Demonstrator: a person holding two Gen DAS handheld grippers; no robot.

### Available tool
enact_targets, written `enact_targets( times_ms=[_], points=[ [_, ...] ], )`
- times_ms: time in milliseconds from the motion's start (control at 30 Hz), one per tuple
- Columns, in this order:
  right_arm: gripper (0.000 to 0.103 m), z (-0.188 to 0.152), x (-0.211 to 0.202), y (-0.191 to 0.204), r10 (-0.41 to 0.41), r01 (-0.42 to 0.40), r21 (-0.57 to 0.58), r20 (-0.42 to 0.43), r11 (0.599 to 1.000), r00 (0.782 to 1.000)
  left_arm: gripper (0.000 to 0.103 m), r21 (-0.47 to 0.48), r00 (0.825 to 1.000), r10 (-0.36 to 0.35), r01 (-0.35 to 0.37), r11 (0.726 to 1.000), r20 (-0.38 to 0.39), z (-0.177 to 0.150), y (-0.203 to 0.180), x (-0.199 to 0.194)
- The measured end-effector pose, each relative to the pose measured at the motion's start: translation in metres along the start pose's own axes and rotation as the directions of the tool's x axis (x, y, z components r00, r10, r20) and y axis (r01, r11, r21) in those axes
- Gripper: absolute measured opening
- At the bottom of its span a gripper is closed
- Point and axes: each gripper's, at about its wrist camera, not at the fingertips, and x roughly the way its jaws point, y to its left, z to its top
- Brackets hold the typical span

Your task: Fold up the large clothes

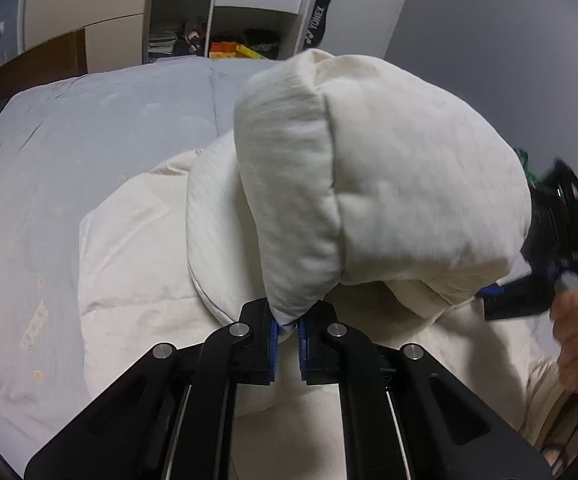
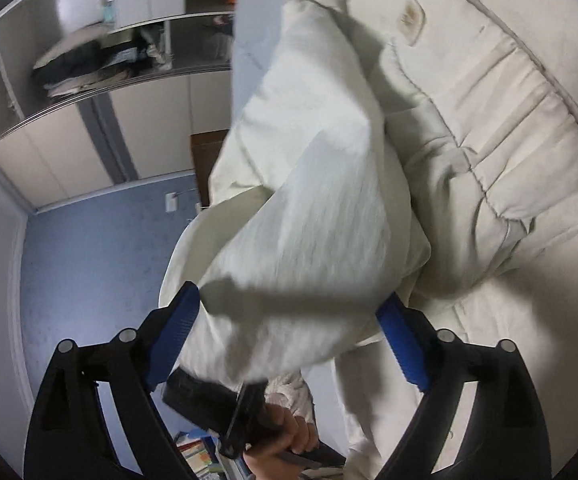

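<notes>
A large cream padded coat [image 1: 389, 184] lies on the bed and bulges up in the left wrist view. My left gripper [image 1: 287, 334] is shut on a corner of it, lifted off the bed. In the right wrist view the same cream coat [image 2: 321, 200] fills the frame, its stitched body [image 2: 509, 160] spread behind. My right gripper [image 2: 289, 320] stands wide open with a white fold of the coat lying between its blue pads [image 2: 177, 332]. The right gripper also shows at the right edge of the left wrist view [image 1: 561, 240], held in a hand.
A pale blue duvet [image 1: 89, 152] covers the bed. Shelves and white drawers [image 1: 249, 8] stand behind it, with a grey wall [image 1: 489, 40] to the right. In the right wrist view a blue wall [image 2: 101, 272] and wardrobe panels [image 2: 69, 140] lie left.
</notes>
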Motion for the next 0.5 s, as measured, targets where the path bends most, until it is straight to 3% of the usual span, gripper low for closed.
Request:
enact_targets(
  times_ms=[100,167,233,267,333,400,500],
  points=[
    [0.087,0.006,0.005,0.004,-0.02,0.02,-0.022,0.007,1.0,1.0,0.007,0.023,1.0,0.011,-0.011,1.0,-0.022,-0.005,-0.003,0.005],
    [0.077,0.008,0.01,0.012,-0.016,0.018,-0.064,0.023,0.998,1.0,0.007,0.032,1.0,0.015,-0.014,0.999,-0.024,-0.005,-0.003,0.007],
    [0.033,0.006,0.011,0.019,-0.006,0.011,-0.133,0.037,0.991,0.999,0.007,0.031,1.0,0.011,-0.01,0.999,-0.018,-0.003,-0.002,0.006],
    [0.028,0.009,0.013,0.024,0.001,0.008,-0.182,0.048,0.983,0.999,0.007,0.028,1.0,0.009,-0.008,1.0,-0.015,-0.004,-0.002,0.005],
    [0.021,0.008,0.011,0.033,0.028,-0.01,-0.251,0.072,0.968,0.997,0.007,0.026,1.0,0.004,-0.004,1.0,-0.008,-0.002,-0.003,0.004],
    [0.019,0.01,0.006,0.051,0.106,-0.063,-0.343,0.107,0.937,0.989,0.007,0.025,1.0,-0.006,0.006,1.0,0.004,-0.006,-0.007,0.004],
    [0.018,0.012,-0.009,0.071,0.219,-0.126,-0.453,0.159,0.883,0.963,0.008,0.025,0.999,-0.032,0.032,0.999,0.023,-0.004,-0.01,0.002]
  ],
)
